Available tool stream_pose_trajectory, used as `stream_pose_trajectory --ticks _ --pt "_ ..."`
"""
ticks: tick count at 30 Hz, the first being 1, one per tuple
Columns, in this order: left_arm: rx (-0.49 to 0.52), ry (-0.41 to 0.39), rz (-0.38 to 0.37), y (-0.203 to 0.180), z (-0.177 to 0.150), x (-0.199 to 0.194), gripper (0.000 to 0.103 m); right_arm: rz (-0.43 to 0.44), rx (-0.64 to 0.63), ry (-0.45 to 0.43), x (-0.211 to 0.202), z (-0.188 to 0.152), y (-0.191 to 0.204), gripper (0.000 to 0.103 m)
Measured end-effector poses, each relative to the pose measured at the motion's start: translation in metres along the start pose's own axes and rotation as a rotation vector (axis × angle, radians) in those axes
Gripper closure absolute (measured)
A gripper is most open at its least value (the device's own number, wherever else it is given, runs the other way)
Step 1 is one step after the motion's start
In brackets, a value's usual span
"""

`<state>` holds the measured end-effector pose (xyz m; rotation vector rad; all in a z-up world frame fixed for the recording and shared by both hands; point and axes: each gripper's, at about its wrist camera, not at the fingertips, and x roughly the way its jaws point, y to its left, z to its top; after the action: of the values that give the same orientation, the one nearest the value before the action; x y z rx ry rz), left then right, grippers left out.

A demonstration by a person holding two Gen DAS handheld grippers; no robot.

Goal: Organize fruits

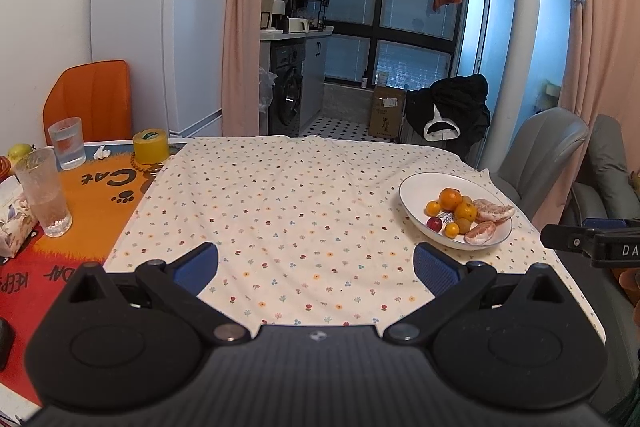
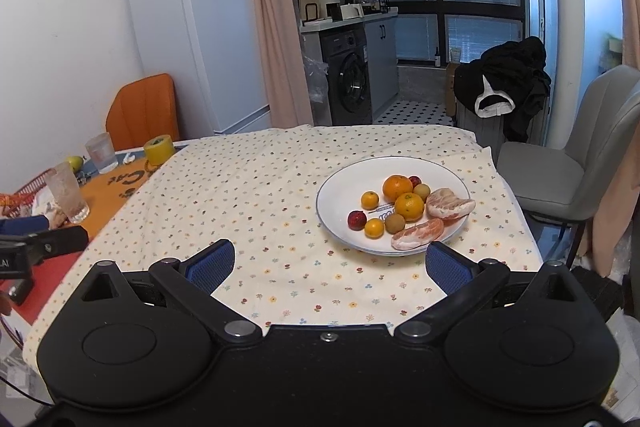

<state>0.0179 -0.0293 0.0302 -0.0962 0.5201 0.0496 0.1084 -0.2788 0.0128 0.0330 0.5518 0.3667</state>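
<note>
The left claw (image 1: 316, 267) and right claw (image 2: 330, 265) both stand with fingers apart, holding nothing, above the flowered cloth (image 2: 260, 195). The fruits (image 2: 404, 207) lie in the white plate (image 2: 340, 187) on the counter's right side. The orange mat (image 1: 100, 195) reads "Cat".

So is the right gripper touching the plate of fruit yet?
Apart. In the right wrist view the right gripper is open and empty, and flowered tablecloth shows between its fingers and the white plate; only the right finger's tip overlaps the rim in the picture.
</note>
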Motion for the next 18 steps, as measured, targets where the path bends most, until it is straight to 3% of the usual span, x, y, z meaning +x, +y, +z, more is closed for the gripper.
stream_pose_trajectory --ticks 18 --pt "-0.004 -0.005 -0.009 -0.0031 -0.0011 -0.0002 0.000 0.002 -0.028 -0.003 -0.0024 -0.0006 0.0040 0.000"
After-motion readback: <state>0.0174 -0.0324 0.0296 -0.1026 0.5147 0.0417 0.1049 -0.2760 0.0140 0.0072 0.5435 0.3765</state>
